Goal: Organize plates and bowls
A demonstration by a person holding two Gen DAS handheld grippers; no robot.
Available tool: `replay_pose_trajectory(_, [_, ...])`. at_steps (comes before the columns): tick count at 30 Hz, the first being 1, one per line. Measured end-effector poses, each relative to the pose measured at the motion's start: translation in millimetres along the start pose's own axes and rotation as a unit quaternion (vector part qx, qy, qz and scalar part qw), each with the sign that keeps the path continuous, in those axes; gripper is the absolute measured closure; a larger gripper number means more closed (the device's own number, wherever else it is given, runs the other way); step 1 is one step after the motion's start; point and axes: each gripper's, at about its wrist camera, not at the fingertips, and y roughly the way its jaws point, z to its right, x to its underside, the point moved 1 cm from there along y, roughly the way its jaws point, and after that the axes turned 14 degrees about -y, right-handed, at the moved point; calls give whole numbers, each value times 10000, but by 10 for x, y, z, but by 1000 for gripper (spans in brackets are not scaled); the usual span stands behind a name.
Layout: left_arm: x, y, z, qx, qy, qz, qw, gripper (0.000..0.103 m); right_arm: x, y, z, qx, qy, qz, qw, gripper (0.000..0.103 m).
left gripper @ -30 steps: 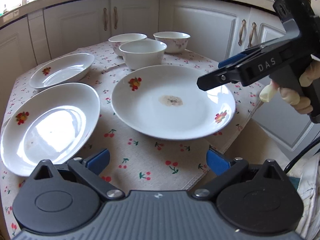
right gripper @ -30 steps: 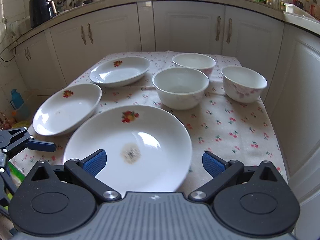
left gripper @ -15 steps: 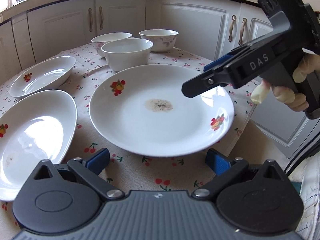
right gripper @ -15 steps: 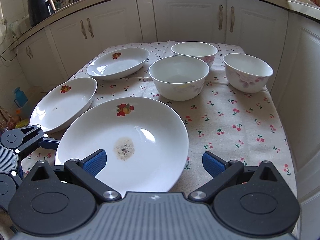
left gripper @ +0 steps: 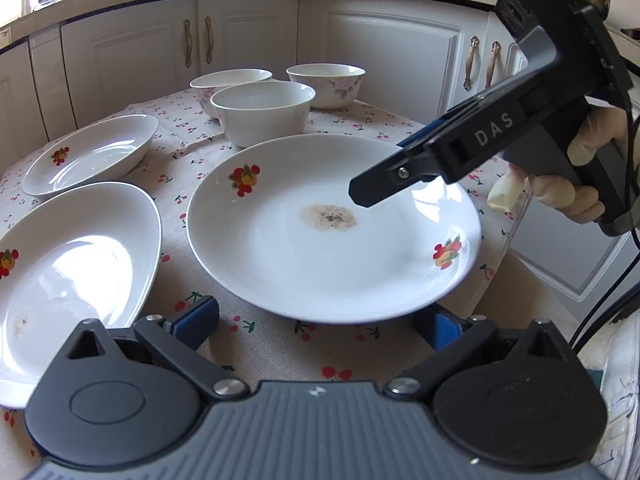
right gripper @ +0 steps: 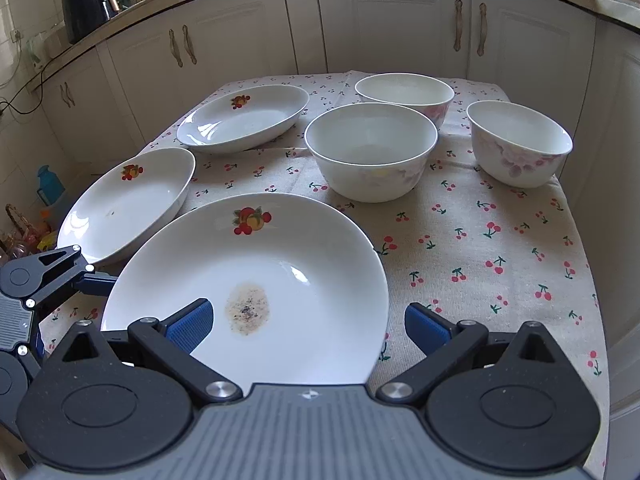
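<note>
A large white plate with fruit prints and a brown stain lies on the cherry-print tablecloth; it also shows in the right wrist view. My left gripper is open at the plate's near rim. My right gripper is open, its left finger over the plate's near edge; it shows in the left wrist view above the plate. Two smaller plates lie left of it. Three bowls stand behind.
The tablecloth covers a small table with bare cloth on its right side. White kitchen cabinets surround the table closely. A blue bottle stands on the floor at the left.
Both grippers have moved forward and lower toward the large plate. My right gripper's left finger now reaches over the plate's rim. Both stay open.
</note>
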Motion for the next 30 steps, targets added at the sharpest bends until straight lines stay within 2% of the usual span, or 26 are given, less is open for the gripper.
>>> replay_pose_trajectory(9, [10, -21, 15, 13, 148, 78, 9999, 0, -68, 122, 142, -499, 124, 69, 9987, 2])
replay_pose_trajectory(17, [-3, 3, 13, 73, 234, 71, 9997, 0, -166, 235, 267, -867, 222, 16, 9960, 22])
replay_pose_trajectory(25, [-18, 11, 29, 87, 359, 58, 9993, 0, -208, 290, 403, -1294, 500, -211, 9901, 26])
replay_pose_trajectory(30, [-23, 20, 48, 105, 455, 80, 9989, 0, -233, 301, 415, -1353, 524, -322, 9889, 26])
